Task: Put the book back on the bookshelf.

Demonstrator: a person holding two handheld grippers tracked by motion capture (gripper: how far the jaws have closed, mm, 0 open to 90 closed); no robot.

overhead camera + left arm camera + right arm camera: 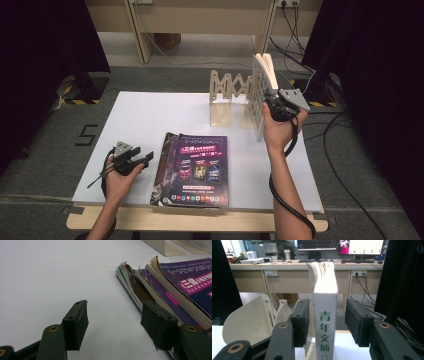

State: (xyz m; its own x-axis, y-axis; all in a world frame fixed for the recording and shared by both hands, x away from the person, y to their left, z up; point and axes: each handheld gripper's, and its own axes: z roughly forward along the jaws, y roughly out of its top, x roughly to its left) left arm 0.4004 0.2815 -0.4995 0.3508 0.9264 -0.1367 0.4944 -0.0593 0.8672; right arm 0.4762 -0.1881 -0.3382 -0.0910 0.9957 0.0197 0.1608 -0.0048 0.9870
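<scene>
- Two grippers are at work at a white table (140,120); the thing in hand is a thick white book (261,95) that stands on end at the table's far right, just beside a wooden folding rack (227,97).
- I judge the book fairly heavy for its size and stiff along the spine (325,322), but loose at the page edge, where the leaves fan out at the top; its glossy cover looks likely to slip under a light pinch.
- The sound place to take it, as I read it, is across the spine, low to mid height, with a pad flat on each cover; a hold on the fanned pages would let it sag or spill open.
- The right gripper (327,320) straddles that spine with the jaws wide; a gap shows between each pad and the cover, so the book stands between them unpressed; standing so tall on a narrow edge, it could tip if nudged.
- The left gripper (113,325) rests low over the table at the near left, jaws wide and holding nothing; one pad sits close by the edge of a stack of purple-covered magazines (195,167) lying flat at the front, though I cannot tell whether it touches them.
</scene>
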